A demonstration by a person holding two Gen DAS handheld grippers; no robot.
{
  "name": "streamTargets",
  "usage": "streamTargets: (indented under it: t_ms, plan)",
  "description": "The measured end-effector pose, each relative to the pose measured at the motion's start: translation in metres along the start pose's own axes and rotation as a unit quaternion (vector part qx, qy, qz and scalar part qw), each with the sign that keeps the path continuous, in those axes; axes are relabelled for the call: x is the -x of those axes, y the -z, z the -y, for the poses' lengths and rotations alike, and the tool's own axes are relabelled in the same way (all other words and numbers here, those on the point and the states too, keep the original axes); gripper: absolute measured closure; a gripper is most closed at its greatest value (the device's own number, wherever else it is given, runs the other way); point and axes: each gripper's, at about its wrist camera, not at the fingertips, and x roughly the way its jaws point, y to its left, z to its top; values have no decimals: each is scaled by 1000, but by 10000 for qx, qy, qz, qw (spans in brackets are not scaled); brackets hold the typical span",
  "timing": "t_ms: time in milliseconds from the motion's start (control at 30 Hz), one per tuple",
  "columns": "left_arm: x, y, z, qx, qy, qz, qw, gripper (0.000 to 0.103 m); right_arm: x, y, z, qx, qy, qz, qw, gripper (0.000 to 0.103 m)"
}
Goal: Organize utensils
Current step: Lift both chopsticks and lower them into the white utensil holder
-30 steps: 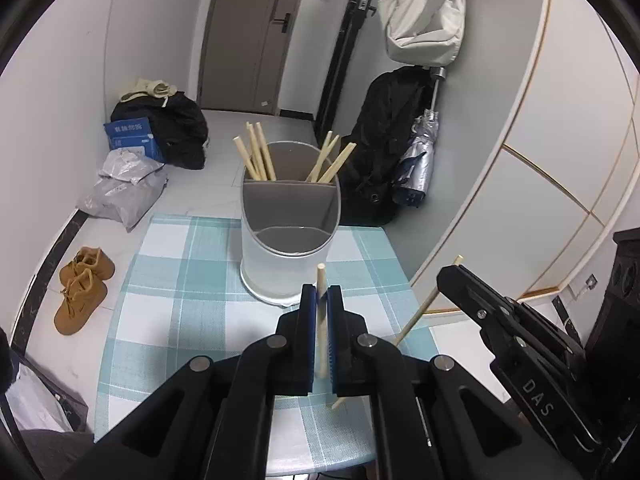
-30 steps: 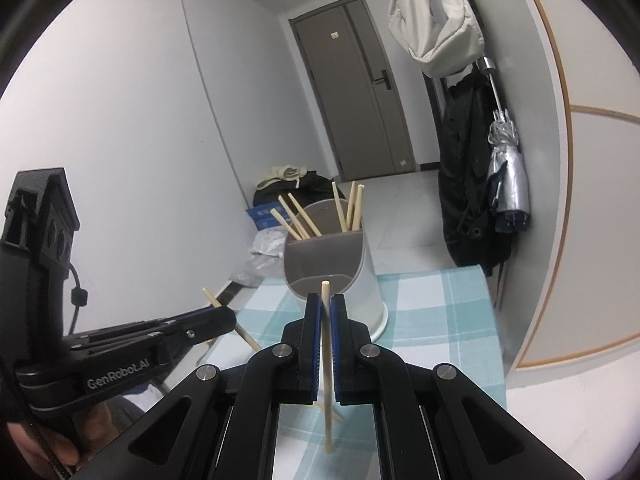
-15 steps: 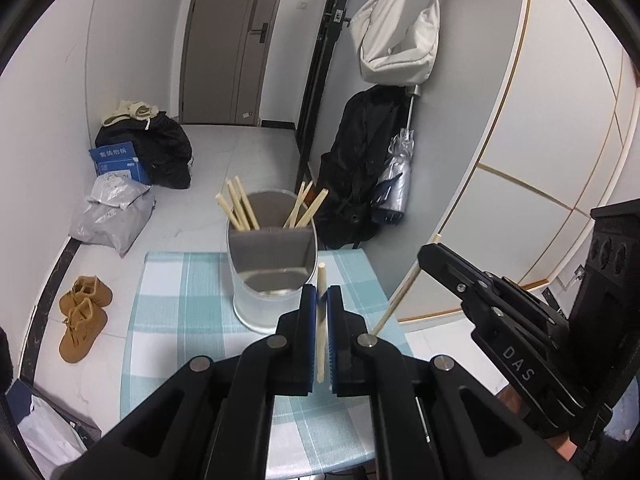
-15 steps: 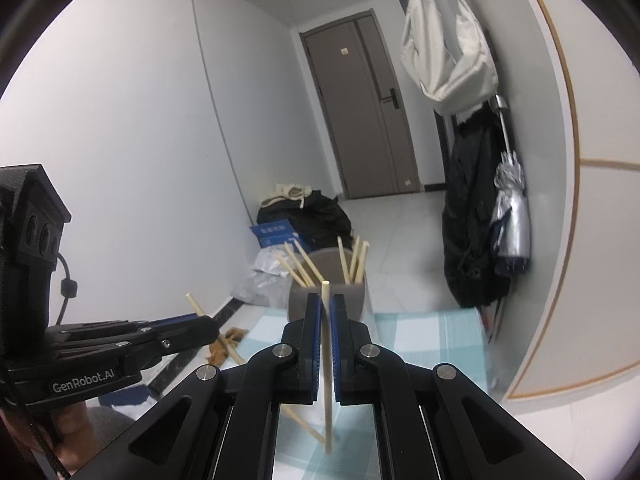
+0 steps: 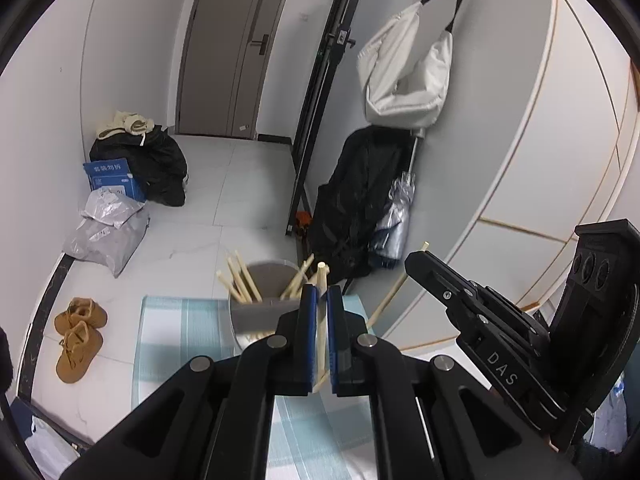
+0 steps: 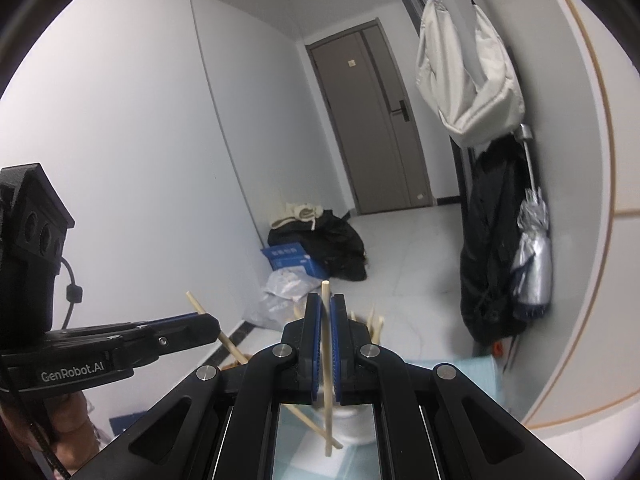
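My left gripper (image 5: pixel 322 300) is shut on a pale wooden chopstick (image 5: pixel 321 320) that stands upright between its blue pads. My right gripper (image 6: pixel 326 308) is shut on another chopstick (image 6: pixel 327 360), also upright. A round grey and white utensil holder (image 5: pixel 260 316) with several chopsticks in its back compartment stands on the teal checked tablecloth (image 5: pixel 176 340), below and in front of both grippers. In the right wrist view the holder (image 6: pixel 352 420) is mostly hidden behind the fingers. The right gripper shows at the right of the left wrist view (image 5: pixel 416 264), the left gripper at the left of the right wrist view (image 6: pixel 212 324).
The table is small and round, with floor all round it. Brown shoes (image 5: pixel 78 336), grey bags (image 5: pixel 106 232) and a blue box (image 5: pixel 112 178) lie on the floor at left. A black coat and umbrella (image 5: pixel 396 220) hang on the wall at right.
Both grippers have risen and tilted up with their chopsticks. The holder has dropped low in both views and the table takes up less of the frame.
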Motion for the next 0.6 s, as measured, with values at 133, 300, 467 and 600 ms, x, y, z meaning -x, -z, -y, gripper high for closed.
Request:
streamTargets:
  t_ms: [133, 300, 467, 600]
  plan:
    - [-4, -21, -4, 46, 25, 69, 10000, 102, -12, -23, 1, 91, -10, 46, 9999, 99]
    - [-12, -44, -14, 137, 26, 152, 9998, 102, -34, -52, 5, 98, -22, 112, 9999, 99]
    - [-24, -58, -29, 190, -60, 118, 9997, 102, -62, -74, 7, 224, -24, 113, 9997, 99]
    - [-36, -60, -41, 195, -146, 56, 9997, 102, -83, -83, 8, 327, 8, 101, 9994, 99]
